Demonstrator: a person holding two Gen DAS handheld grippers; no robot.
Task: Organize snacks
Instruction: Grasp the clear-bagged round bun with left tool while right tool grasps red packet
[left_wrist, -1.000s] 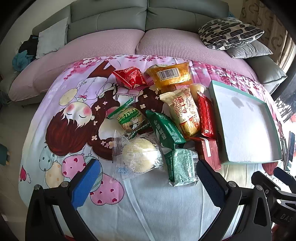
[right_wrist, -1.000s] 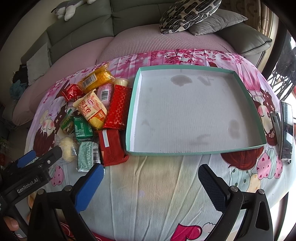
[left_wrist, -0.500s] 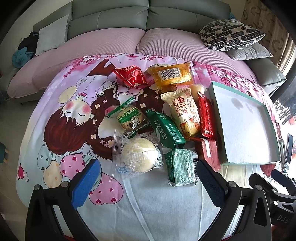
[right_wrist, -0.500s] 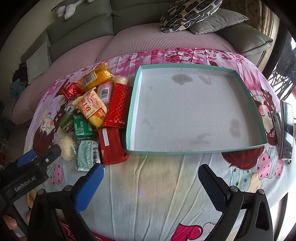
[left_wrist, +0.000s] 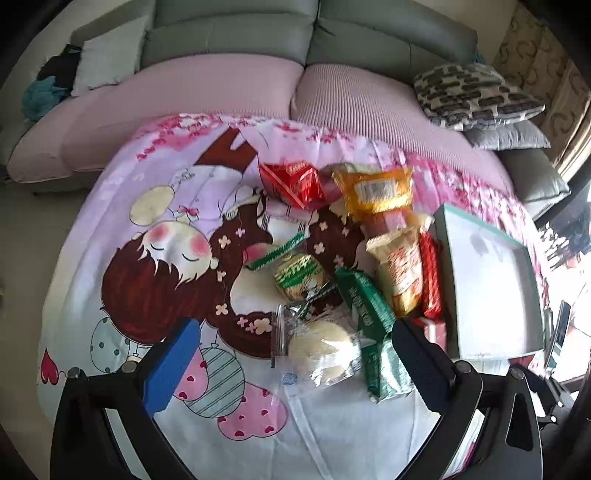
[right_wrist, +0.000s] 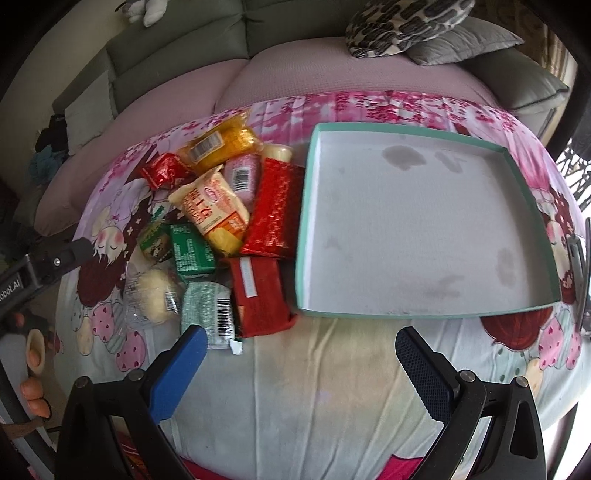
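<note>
Left and right wrist views of a bench draped in a pink cartoon-print cloth (right_wrist: 332, 387), set before a grey sofa with mauve seat covers (left_wrist: 221, 77). The left tongs (left_wrist: 295, 362) stand wide open with nothing between the blue pad and the black pad; they hang just above the near end of the snack pile, framing a pale round bun in a clear wrapper (left_wrist: 321, 352) and a light green barcoded packet (left_wrist: 388, 373). The right tongs (right_wrist: 299, 358) are likewise spread wide and hold nothing, above bare cloth in front of a shallow white cardboard tray with a mint-green rim (right_wrist: 424, 314), whose stained floor carries no snacks. All the snacks lie in a loose heap on the cloth just left of the tray: a yellow packet with a barcode (right_wrist: 221, 146), a crumpled red foil packet (right_wrist: 164, 171), a cream-and-orange packet (right_wrist: 212, 212), a long red patterned packet (right_wrist: 273, 210) touching the tray's left wall, a dark red flat packet (right_wrist: 260, 295), and a dark green packet (right_wrist: 192, 253). Only the right view shows the tray's whole interior, a pink barcoded packet (right_wrist: 242, 175), a dark flat device (right_wrist: 580, 273) at the cloth's right edge, and the person's fingertips (right_wrist: 33, 391) at lower left; only the left view shows the cloth's large sleeping-girl figure (left_wrist: 177, 251) and a round green-and-yellow packet (left_wrist: 299, 275).
</note>
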